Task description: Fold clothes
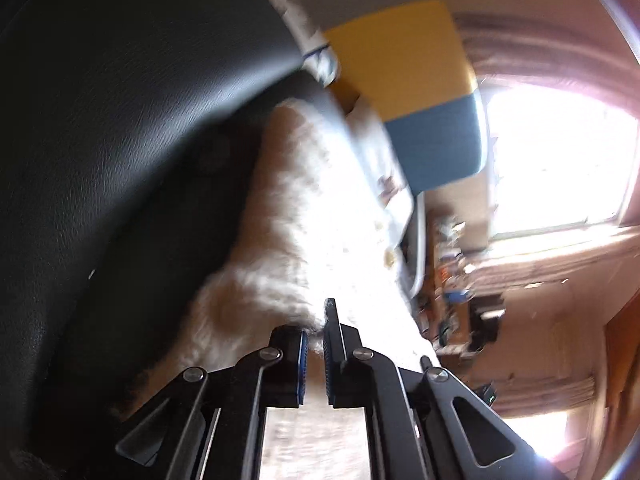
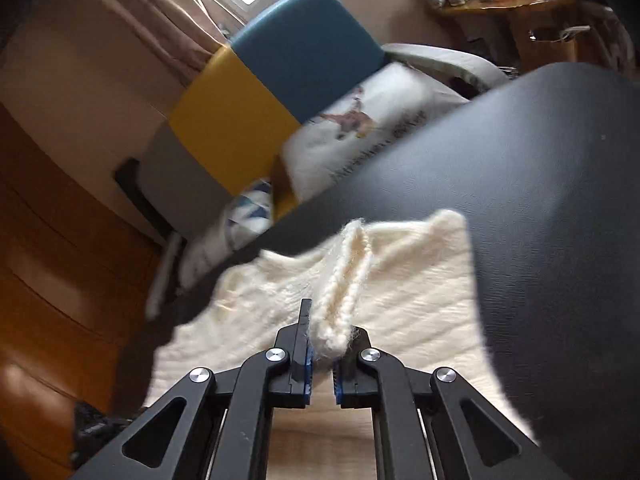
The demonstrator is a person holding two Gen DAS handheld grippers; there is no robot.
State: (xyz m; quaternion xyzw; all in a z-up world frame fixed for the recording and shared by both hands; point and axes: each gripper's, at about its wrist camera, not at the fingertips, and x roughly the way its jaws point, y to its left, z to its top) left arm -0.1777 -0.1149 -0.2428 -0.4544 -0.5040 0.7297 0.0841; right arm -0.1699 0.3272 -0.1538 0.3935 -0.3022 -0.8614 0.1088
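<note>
still early in the fold, by the look of it — cream knit garment lay mostly spread on the black table, no finished crease visible, no stack of folded pieces in view. right gripper pinched a bunched ridge of the knit, pads tight on the yarn. left gripper nearly pressed together on a fuzzy edge of the same garment, fabric caught between its pads. both edges gripped, so probably set for lifting and carrying over; smoothing and any further folds still left.

open black surface to the right of the knit in the right wrist view — room for laying it down. table rim close on the far side, with a blue and yellow chair and a printed cushion just beyond, so little room that way. part of the knit seemed to hang over the near edge.
</note>
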